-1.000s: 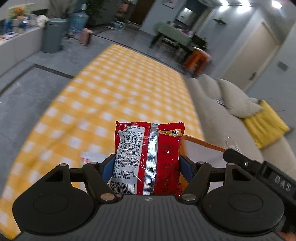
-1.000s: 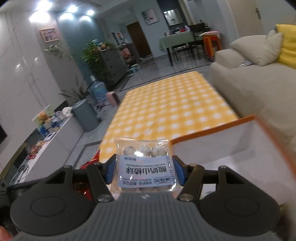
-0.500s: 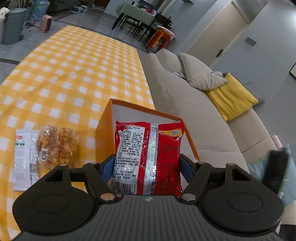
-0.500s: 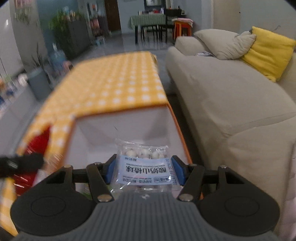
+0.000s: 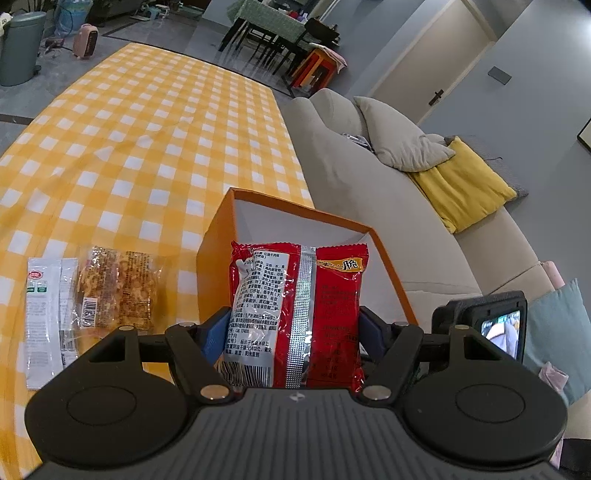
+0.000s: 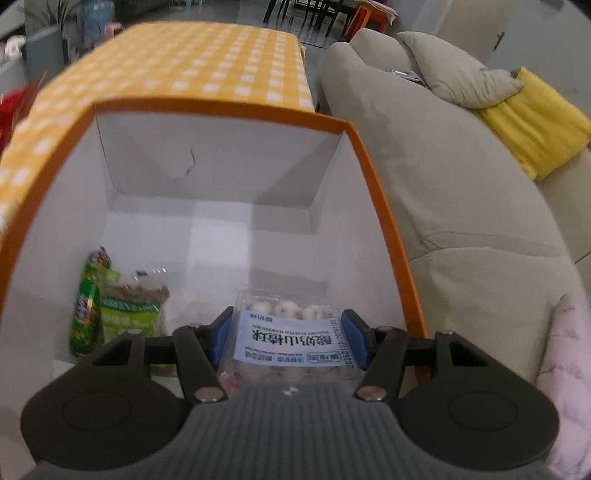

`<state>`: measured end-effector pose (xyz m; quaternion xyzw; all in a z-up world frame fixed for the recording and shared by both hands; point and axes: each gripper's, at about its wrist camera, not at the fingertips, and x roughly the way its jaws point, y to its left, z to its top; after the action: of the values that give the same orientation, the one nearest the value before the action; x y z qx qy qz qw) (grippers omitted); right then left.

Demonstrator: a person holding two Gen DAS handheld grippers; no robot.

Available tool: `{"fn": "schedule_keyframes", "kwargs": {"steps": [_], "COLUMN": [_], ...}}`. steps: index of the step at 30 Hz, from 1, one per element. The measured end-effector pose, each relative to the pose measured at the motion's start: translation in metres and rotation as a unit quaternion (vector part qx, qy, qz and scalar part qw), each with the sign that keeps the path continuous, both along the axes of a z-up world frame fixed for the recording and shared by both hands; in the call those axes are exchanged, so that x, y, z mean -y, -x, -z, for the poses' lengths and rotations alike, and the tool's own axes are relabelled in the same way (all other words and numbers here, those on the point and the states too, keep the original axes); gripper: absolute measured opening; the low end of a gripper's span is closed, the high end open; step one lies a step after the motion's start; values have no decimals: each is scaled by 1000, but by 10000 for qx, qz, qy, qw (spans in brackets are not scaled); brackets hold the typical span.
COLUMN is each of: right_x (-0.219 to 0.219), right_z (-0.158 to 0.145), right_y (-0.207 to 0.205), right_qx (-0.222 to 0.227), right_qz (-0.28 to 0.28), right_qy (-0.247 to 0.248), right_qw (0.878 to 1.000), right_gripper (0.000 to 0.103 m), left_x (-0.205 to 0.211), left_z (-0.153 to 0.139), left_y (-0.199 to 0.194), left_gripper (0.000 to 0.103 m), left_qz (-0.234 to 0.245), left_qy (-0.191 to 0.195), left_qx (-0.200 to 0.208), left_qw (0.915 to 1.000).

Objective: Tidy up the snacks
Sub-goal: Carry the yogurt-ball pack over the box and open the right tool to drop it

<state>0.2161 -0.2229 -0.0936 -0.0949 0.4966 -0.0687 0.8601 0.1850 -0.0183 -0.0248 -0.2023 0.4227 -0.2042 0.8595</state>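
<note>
Two grippers: both loaded, each clamped on one snack.
Left gripper (image 5: 291,332): blue pads pressed on both sides of a red packet (image 5: 295,314); packet upright, back seam and printed text toward the camera.
Red packet, place: held in front of the box (image 5: 218,254), near its orange side wall; whether it is over the opening I cannot tell from this angle.
Right gripper (image 6: 286,334): jaws clenched on a clear pack (image 6: 286,332) of pale balls with a blue-and-white label.
Clear pack, place: held over the open box (image 6: 229,107), toward its near right part, above the white floor.
Box contents: green packet (image 6: 88,306) standing against the left wall; beside it a green-labelled bag (image 6: 131,310) with brown contents, somewhat blurred, so the label is not readable.
Box: orange outside, white inside, open top, standing at the table edge next to the sofa (image 5: 369,192).
Table snacks: white sachet (image 5: 42,321) and a clear-wrapped brown crispy bar (image 5: 118,288) lie flat left of the box, just beside each other.
Tablecloth (image 5: 147,147): yellow and white check, bare beyond the box.
Sofa: beige, with a grey cushion (image 5: 399,140) and a yellow cushion (image 5: 465,184).
Far end: dining table (image 5: 273,18) with chairs, orange stool (image 5: 314,70), grey bin (image 5: 20,48).
</note>
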Motion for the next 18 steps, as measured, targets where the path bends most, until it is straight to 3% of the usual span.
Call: {"fn": "schedule_keyframes", "kwargs": {"steps": [3, 5, 7, 11, 15, 16, 18], "right_x": [-5, 4, 17, 26, 46, 48, 49], "right_z": [0, 2, 9, 3, 1, -1, -9], "right_y": [4, 2, 0, 3, 5, 6, 8], "right_qx": [-86, -322, -570, -385, -398, -347, -205], "right_qz": [-58, -10, 111, 247, 419, 469, 437], "right_qy": [51, -829, -1813, -1912, -2810, -2832, -2474], "right_qw": [9999, 9960, 9817, 9805, 9580, 9573, 9677], "right_gripper": [60, 60, 59, 60, 59, 59, 59], "left_x": [-4, -7, -9, -11, -10, -10, -9], "left_z": [2, 3, 5, 6, 3, 2, 1], "left_y": [-2, -2, -2, -1, 0, 1, 2], "left_gripper": [82, 82, 82, 82, 82, 82, 82], "left_qz": [-51, -76, -89, -123, -100, -92, -75], "left_qy": [58, 80, 87, 122, 109, 108, 131], "left_qx": [-62, -79, -101, -136, -99, -81, -75], "left_qw": [10000, 9999, 9999, 9998, 9998, 9999, 9999]}}
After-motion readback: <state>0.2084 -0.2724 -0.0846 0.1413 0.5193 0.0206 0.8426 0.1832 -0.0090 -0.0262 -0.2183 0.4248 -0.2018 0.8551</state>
